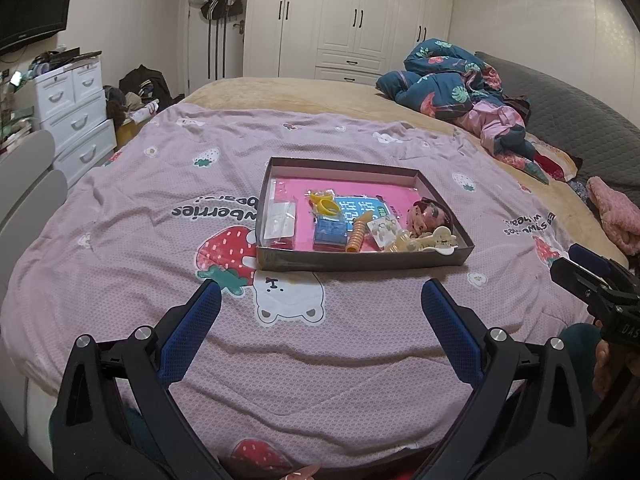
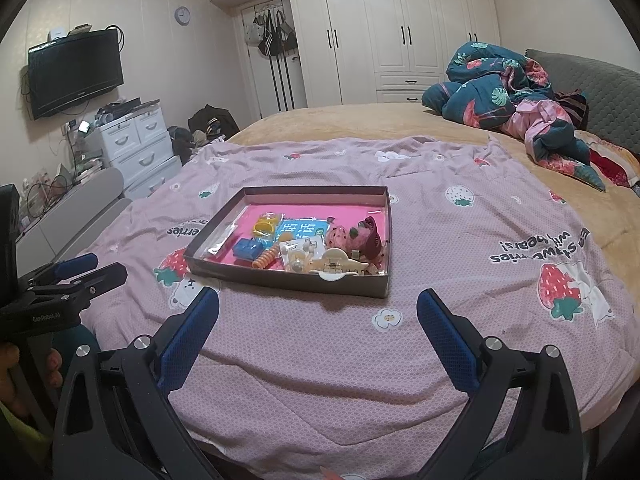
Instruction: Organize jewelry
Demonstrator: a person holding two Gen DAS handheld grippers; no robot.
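A shallow grey cardboard tray (image 1: 360, 261) with a pink floor lies on the pink strawberry-print sheet; it also shows in the right wrist view (image 2: 288, 280). Inside are a yellow ring bracelet (image 1: 326, 204), a blue box (image 1: 330, 232), an orange spiral hair tie (image 1: 357, 236), a cream hair claw (image 1: 434, 240), a spotted dark red scrunchie (image 1: 430, 212) and clear packets (image 1: 280, 218). My left gripper (image 1: 320, 300) is open and empty, short of the tray's near wall. My right gripper (image 2: 318, 308) is open and empty, also short of the tray.
A crumpled blue floral quilt (image 1: 452, 80) lies at the bed's far right beside a grey headboard (image 1: 580, 120). White drawers (image 1: 76, 116) and a wall TV (image 2: 76, 72) stand left of the bed. White wardrobes (image 1: 352, 20) line the back wall.
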